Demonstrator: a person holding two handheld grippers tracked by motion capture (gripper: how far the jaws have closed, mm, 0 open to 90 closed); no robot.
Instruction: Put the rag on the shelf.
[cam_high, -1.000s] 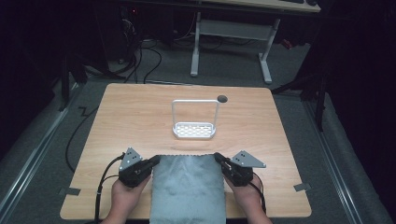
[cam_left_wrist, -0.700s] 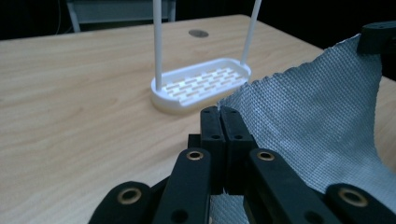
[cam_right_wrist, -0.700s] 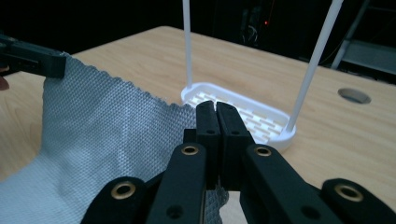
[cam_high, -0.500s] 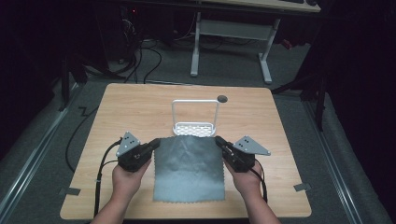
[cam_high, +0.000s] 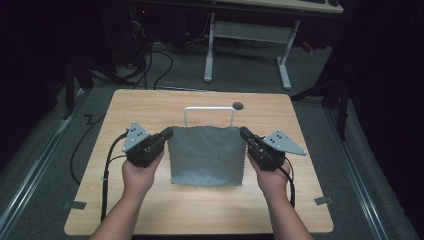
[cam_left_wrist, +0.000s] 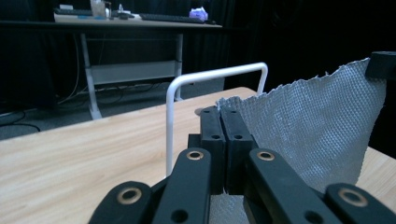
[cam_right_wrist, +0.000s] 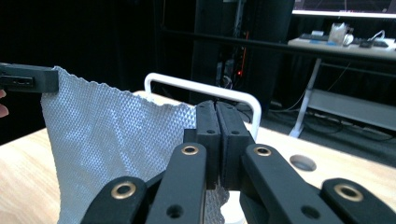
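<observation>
With my left tool (cam_high: 166, 134) and right tool (cam_high: 245, 134) each clamped on a top corner, I have lifted the cloth (cam_high: 206, 155) off the surface (cam_high: 150, 107), now nearing the rack (cam_high: 209, 111).

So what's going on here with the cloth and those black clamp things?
A person at a wooden table holds a clamp tool in each hand. The left gripper and the right gripper are each shut on a top corner of a grey cloth, holding it stretched out between them with its lower edge hanging toward the table. Just behind the cloth stands a small white rack with a bar across its top.
</observation>
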